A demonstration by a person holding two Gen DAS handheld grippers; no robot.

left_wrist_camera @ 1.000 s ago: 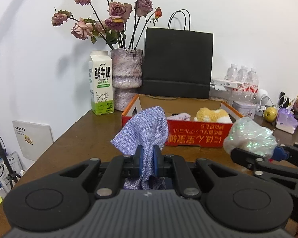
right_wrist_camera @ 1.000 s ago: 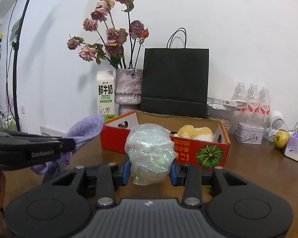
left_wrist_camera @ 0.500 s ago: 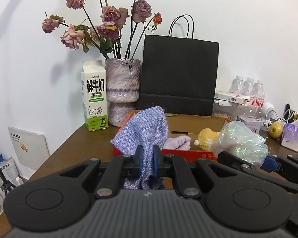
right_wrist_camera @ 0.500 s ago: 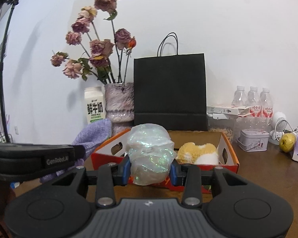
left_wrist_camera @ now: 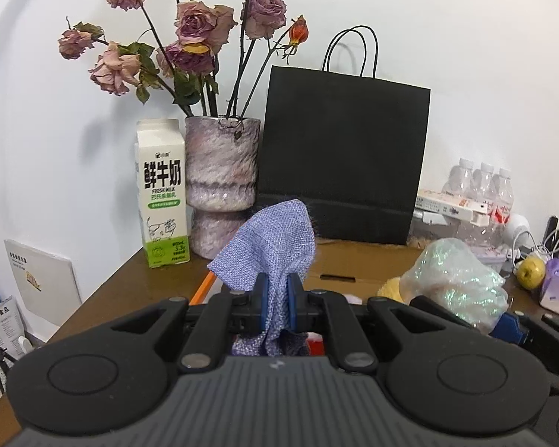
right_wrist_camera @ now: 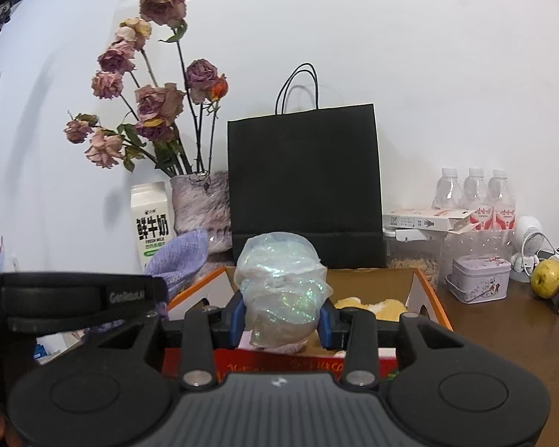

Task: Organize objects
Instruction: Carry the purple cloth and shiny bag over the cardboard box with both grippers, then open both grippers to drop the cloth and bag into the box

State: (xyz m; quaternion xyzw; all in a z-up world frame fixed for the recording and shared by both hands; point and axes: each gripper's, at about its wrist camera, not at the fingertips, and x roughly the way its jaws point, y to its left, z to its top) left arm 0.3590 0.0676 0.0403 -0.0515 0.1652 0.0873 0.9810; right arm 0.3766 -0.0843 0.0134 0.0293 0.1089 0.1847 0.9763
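My left gripper is shut on a blue-purple woven cloth, held over the near left part of the orange cardboard box. My right gripper is shut on a crumpled iridescent plastic bag, held over the box's front edge. The bag also shows in the left wrist view, and the cloth in the right wrist view. A yellow plush toy lies inside the box.
Behind the box stand a black paper bag, a vase of dried roses and a milk carton. To the right are water bottles, a small tin and a yellow-green fruit on the brown table.
Both grippers have moved forward and up with their loads, from in front of the box to over it. The box now lies low and close beneath them.
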